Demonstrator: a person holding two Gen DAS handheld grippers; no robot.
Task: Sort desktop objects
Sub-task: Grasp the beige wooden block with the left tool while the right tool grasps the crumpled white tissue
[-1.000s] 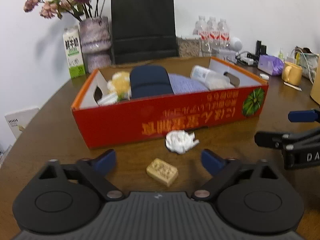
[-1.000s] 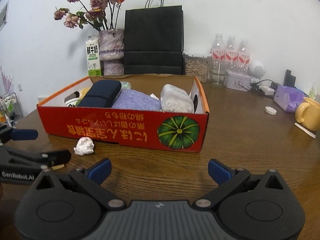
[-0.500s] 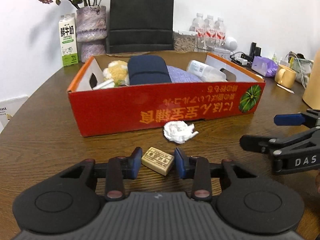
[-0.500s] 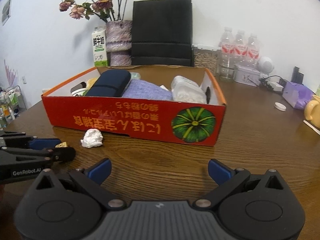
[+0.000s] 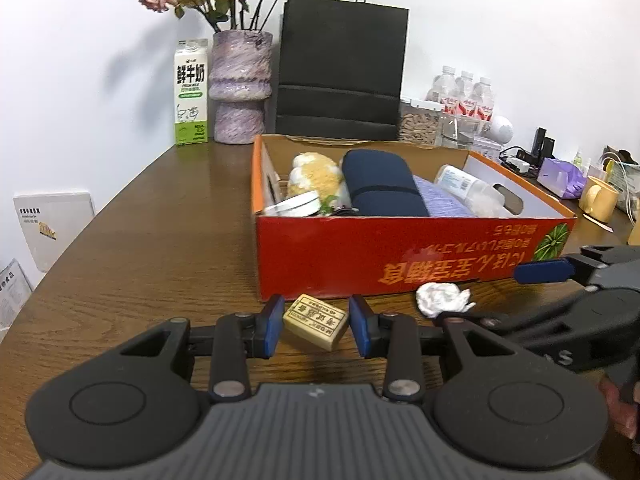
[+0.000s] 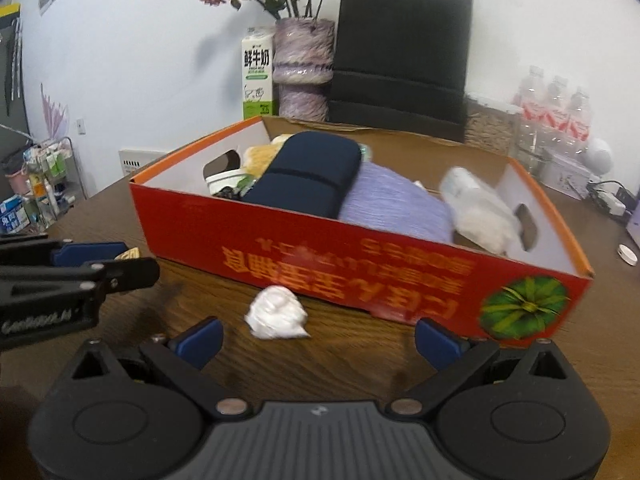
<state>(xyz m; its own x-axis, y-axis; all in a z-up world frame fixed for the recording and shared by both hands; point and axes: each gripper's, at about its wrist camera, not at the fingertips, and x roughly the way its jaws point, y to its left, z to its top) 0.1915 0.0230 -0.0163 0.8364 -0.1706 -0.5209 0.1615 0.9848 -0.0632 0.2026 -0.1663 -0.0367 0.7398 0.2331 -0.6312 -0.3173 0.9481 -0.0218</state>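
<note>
Left gripper (image 5: 316, 326) clamped on small tan rectangular printed block (image 5: 315, 321) just before red cardboard box (image 5: 400, 256); right gripper (image 6: 318, 336) spread wide behind crumpled white paper wad (image 6: 277, 313) on table, likely light, crushable, best pinched across middle.

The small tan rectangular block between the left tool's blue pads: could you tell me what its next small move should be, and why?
Probably lift the tan block over the red cardboard box's near wall: the left tool appears clamped on it, directly before the box.

Bright even indoor light, fisheye-bent edges, motion blur in right view.
</note>
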